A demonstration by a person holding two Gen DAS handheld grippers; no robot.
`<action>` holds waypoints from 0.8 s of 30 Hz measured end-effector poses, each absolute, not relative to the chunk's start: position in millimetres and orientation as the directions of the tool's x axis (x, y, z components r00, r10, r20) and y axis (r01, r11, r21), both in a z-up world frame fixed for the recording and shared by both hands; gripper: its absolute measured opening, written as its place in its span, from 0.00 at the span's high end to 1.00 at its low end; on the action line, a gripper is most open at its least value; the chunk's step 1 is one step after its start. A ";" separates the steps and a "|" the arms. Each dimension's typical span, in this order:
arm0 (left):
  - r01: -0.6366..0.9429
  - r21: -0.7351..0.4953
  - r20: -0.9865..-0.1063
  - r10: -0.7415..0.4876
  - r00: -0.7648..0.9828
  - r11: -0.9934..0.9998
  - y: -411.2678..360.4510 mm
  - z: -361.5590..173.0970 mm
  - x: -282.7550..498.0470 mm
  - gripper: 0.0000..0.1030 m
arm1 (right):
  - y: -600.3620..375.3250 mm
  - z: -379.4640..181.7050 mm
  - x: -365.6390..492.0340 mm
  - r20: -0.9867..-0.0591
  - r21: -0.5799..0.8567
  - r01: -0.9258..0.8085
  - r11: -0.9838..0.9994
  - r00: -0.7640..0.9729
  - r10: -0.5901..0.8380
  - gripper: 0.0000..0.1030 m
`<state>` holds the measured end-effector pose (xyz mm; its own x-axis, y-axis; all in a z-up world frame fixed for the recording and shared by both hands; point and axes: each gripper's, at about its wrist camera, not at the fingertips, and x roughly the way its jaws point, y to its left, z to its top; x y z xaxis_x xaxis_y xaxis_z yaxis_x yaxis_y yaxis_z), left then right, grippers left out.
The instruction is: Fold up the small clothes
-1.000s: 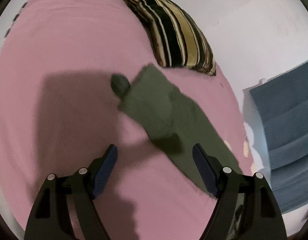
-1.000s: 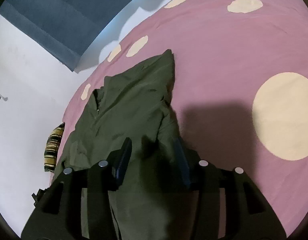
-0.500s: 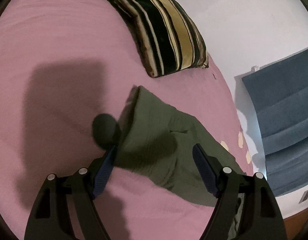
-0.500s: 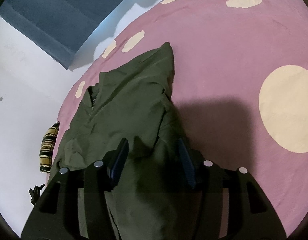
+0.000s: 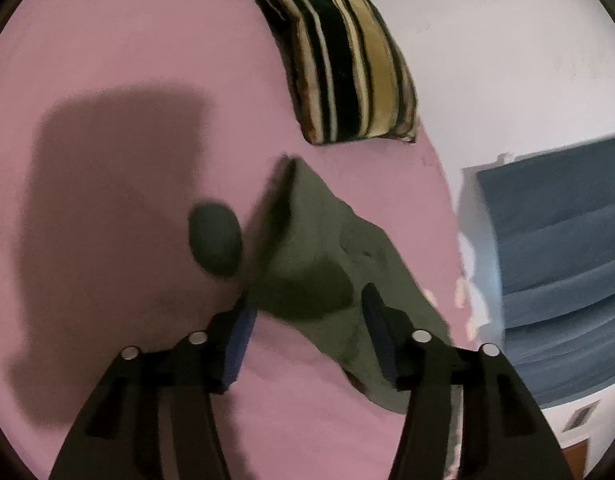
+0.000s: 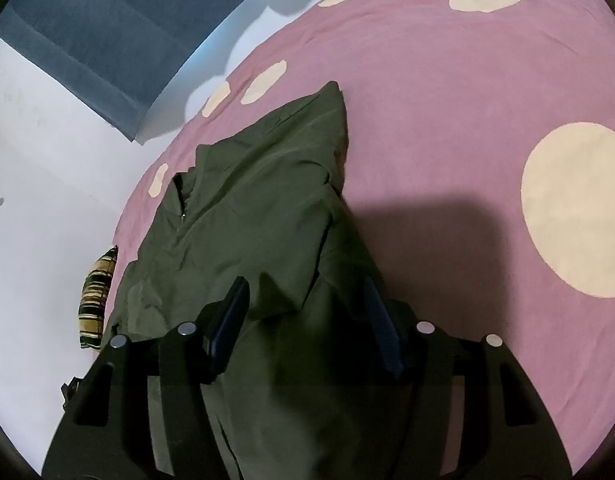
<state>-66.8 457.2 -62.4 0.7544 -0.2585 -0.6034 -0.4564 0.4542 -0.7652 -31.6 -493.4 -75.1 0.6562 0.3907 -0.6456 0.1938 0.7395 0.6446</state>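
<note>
Since the earlier frame the left gripper [image 5: 305, 312] has come nearer to the olive green jacket [image 5: 327, 264], and the striped pillow [image 5: 347, 76] now stands higher in its view. Its jaws are closing, and a raised fold of the jacket lies between them; the left pad is at the edge of the cloth, the right pad is apart from it, so the grip is not yet made. Just ahead of the left finger, a dark rounded cuff [image 5: 215, 240] lies on the pink bedsheet [image 5: 107, 40], touching the jacket's side. Ahead and to the right of the gripper, the pillow leans against the white wall [image 5: 507, 60]. Far to the right, a blue curtain [image 5: 559, 260] hangs. In the right wrist view, the right gripper [image 6: 305, 312] has kept its place over the jacket [image 6: 247, 208], and its jaws are opening. The cloth bunches between the two fingers, but neither pad presses on it, so the jacket is released. The jacket stretches ahead and to the left of this gripper, with its zipper [image 6: 183, 208] near the far left side. To the right, the bedsheet [image 6: 447, 100] shows cream spots [image 6: 575, 208]. The pillow [image 6: 95, 296] is far to the left, at the wall.
</note>
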 end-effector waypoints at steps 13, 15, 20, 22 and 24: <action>-0.569 -0.648 -0.712 -0.136 0.689 0.506 441.3 -53.5 -39.8 0.78 | -493.8 -80.5 -33.5 -0.635 0.662 0.199 0.723 0.662 0.399 0.41; -0.575 -0.608 -0.726 -0.090 0.682 0.548 433.6 -38.7 -36.5 0.86 | -493.7 -79.7 -32.5 -0.637 0.660 0.200 0.724 0.660 0.398 0.41; -0.529 -0.520 -0.706 0.011 0.708 0.670 400.0 23.6 -23.7 0.87 | -490.8 -76.5 -32.8 -0.639 0.650 0.199 0.734 0.664 0.387 0.41; -0.491 -0.501 -0.683 0.022 0.730 0.713 379.9 47.9 -17.5 0.87 | -491.4 -76.6 -34.7 -0.634 0.655 0.198 0.729 0.669 0.388 0.41; -0.435 -0.470 -0.658 0.023 0.753 0.768 348.2 76.8 -9.1 0.87 | -492.7 -77.2 -35.7 -0.630 0.661 0.199 0.723 0.671 0.391 0.41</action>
<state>-9.1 348.2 76.8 0.7528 0.0234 -0.6579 -0.4349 0.7679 -0.4704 -35.7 -492.7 -77.2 0.6710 0.3915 -0.6297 0.1988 0.7232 0.6614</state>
